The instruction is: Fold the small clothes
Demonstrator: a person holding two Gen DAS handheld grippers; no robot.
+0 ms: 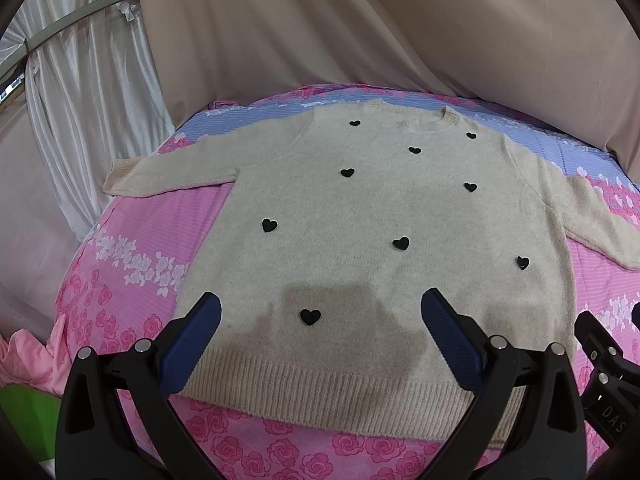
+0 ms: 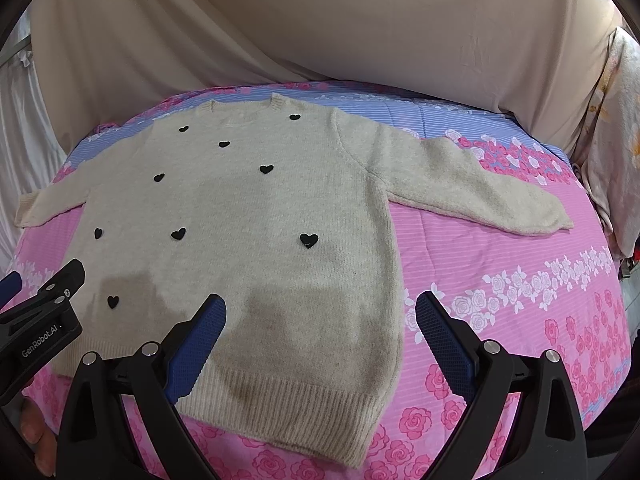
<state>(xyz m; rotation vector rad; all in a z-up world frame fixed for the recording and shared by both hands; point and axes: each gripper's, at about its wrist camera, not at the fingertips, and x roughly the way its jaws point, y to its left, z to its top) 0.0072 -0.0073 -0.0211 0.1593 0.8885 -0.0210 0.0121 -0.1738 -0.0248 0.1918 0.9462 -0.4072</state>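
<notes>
Two grippers hang over the near end of the bed, and we see both with their blue-padded fingers spread wide and nothing between them. The left gripper sits above the ribbed hem of the cream sweater, its fingers straddling one black heart patch and the dark shadow below it. The right gripper sits above the sweater's lower right corner: one finger over the knit, the other over bare pink rose-print bedspread.

The sweater lies flat and face up, neckline toward the far end of the bed, both sleeves stretched out sideways. We find the left sleeve cuff close to the bed's left edge, where white curtain hangs just beyond. The right sleeve ends short of the right edge, with open bedspread beside and below it. The hem runs close to the near edge, leaving a narrow strip of bedspread in front of it. Beige draped fabric rises right behind the far edge, near the neckline.

In the right wrist view the left gripper's black body shows at the left border, and part of a hand appears below it.
</notes>
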